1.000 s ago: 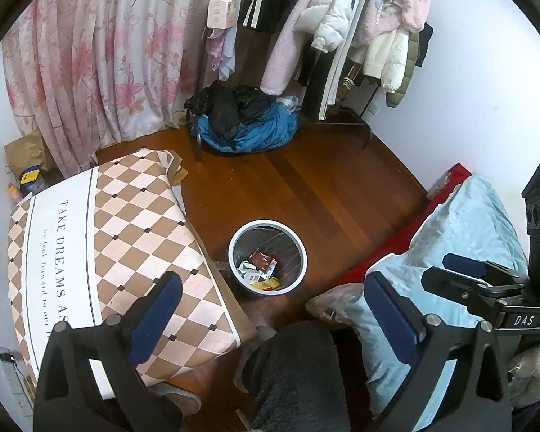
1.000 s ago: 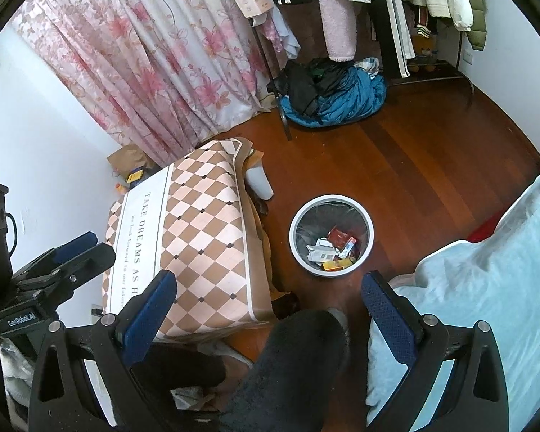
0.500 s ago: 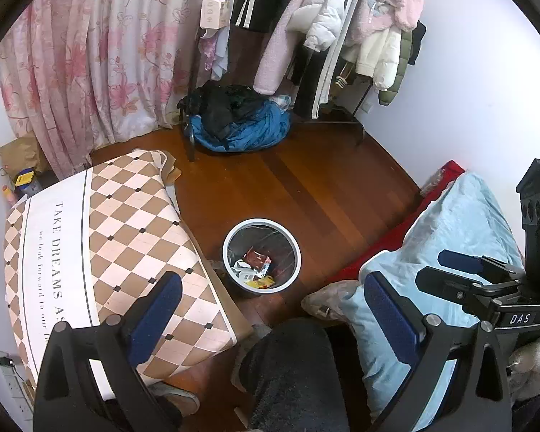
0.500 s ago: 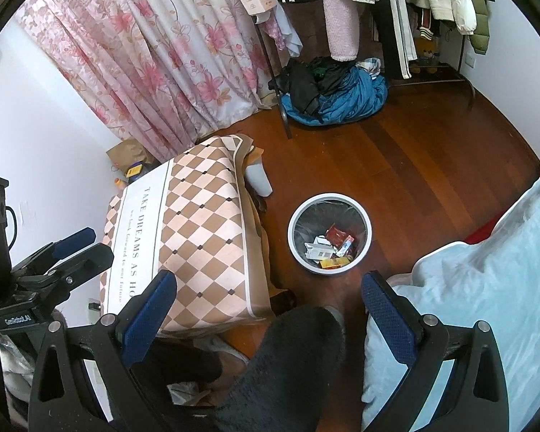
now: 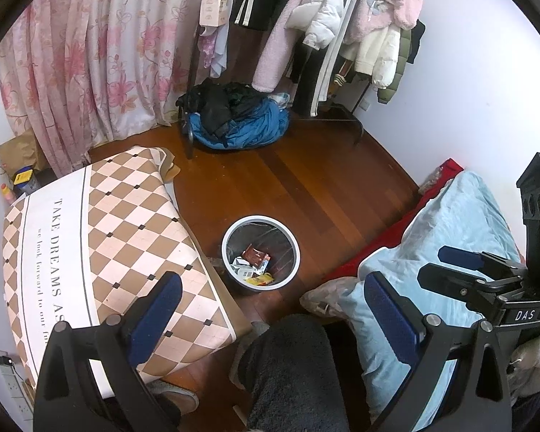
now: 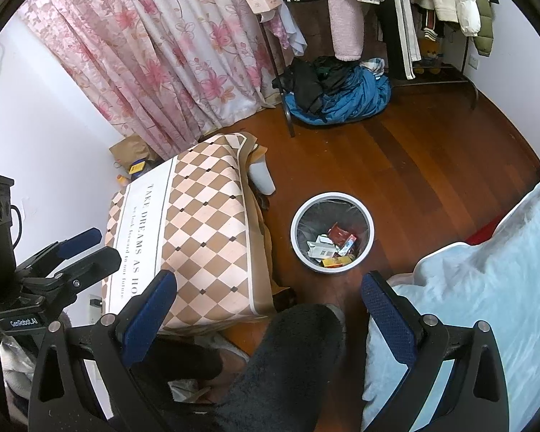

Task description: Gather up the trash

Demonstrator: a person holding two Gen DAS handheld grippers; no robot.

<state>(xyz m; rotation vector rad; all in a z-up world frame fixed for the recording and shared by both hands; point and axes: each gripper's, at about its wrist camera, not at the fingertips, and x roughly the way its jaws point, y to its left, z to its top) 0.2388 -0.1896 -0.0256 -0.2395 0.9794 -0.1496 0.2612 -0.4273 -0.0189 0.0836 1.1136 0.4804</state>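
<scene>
A round white-rimmed trash bin [image 5: 294,248] stands on the wooden floor and also shows in the right wrist view [image 6: 370,230]. Several wrappers and paper scraps [image 5: 253,262] lie inside it, also seen from the right wrist [image 6: 333,246]. My left gripper [image 5: 270,309] is open and empty, held high above the floor near the bin. My right gripper [image 6: 268,306] is open and empty too, at about the same height. Each gripper shows at the edge of the other's view: the right one [image 5: 486,273], the left one [image 6: 72,252].
A low table with a checked cloth [image 5: 100,237] stands left of the bin. A pale blue quilt [image 5: 460,230] on a bed is at the right. A heap of clothes [image 5: 234,118] lies under a clothes rack at the back. A dark-trousered knee [image 5: 291,367] is between the fingers.
Both views have shifted slightly, the bin sliding a little left and down in the left wrist view. Both grippers stay open and empty.
</scene>
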